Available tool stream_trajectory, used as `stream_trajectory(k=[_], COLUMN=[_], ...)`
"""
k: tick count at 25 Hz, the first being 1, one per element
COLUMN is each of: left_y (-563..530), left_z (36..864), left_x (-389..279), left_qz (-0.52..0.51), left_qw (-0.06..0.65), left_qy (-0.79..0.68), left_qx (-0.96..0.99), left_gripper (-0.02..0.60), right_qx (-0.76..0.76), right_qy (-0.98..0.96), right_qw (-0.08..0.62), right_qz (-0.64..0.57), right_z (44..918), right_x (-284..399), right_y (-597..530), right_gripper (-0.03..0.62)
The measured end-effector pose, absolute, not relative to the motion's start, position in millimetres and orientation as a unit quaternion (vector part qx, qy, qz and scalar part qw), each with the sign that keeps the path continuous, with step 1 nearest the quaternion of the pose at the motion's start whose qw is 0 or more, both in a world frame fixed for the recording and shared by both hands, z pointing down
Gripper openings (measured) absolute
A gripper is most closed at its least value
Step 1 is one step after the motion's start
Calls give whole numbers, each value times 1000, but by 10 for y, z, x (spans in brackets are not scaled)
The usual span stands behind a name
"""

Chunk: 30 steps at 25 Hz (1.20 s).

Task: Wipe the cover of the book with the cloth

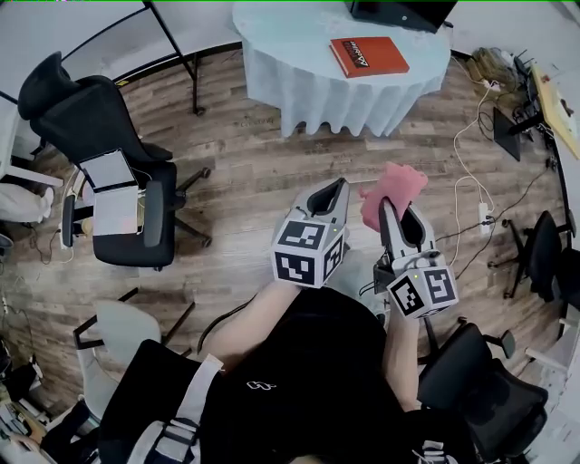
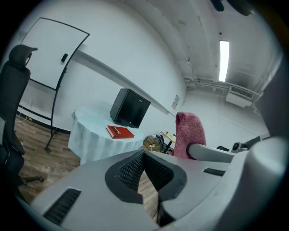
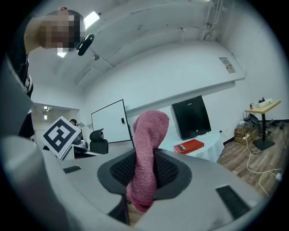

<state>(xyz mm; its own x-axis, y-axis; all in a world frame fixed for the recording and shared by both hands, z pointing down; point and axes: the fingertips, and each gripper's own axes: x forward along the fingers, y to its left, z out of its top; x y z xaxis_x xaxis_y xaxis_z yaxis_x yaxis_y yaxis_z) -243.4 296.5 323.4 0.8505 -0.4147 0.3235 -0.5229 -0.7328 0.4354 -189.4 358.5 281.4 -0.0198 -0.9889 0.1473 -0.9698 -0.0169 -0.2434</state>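
Two grippers up in the air, both held over the wood floor (image 1: 245,181). Right gripper (image 3: 145,164) clamped on a pink cloth (image 3: 148,135), pinched between the pads, top end poking up past the tips and a bit hanging out below. Left gripper (image 2: 143,155) closed too, but on nothing, pads pressed together. Just beside each other in the head view, left one a touch lower. Further out, a red book (image 1: 368,55) lying flat on a round surface (image 1: 299,86) with a pale tablecloth, well apart from both grippers and the cloth. Black box (image 1: 399,11) right behind the book on the same surface. Off to the left, a black office chair (image 1: 68,100) with white sheets (image 1: 116,213) on the seat. Whiteboard (image 2: 49,54) on a stand by the wall, caught in the left gripper view.
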Motion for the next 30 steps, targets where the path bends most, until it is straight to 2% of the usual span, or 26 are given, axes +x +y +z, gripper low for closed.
stream_trajectory(k=[11,30], left_y=[2911,2325], left_z=[3425,3291], left_x=[-1990,-830], left_qz=[135,126], left_qw=[277,264], left_qy=[-244,-323], left_qx=[920,900], left_gripper=[14,14], right_qx=[-697,-620], right_qy=[694,760], right_qw=[52,81], right_qz=[-175,-177], right_z=[2999,2838], right_x=[-1489,-212], right_y=[3449,2626], right_gripper=[100,100])
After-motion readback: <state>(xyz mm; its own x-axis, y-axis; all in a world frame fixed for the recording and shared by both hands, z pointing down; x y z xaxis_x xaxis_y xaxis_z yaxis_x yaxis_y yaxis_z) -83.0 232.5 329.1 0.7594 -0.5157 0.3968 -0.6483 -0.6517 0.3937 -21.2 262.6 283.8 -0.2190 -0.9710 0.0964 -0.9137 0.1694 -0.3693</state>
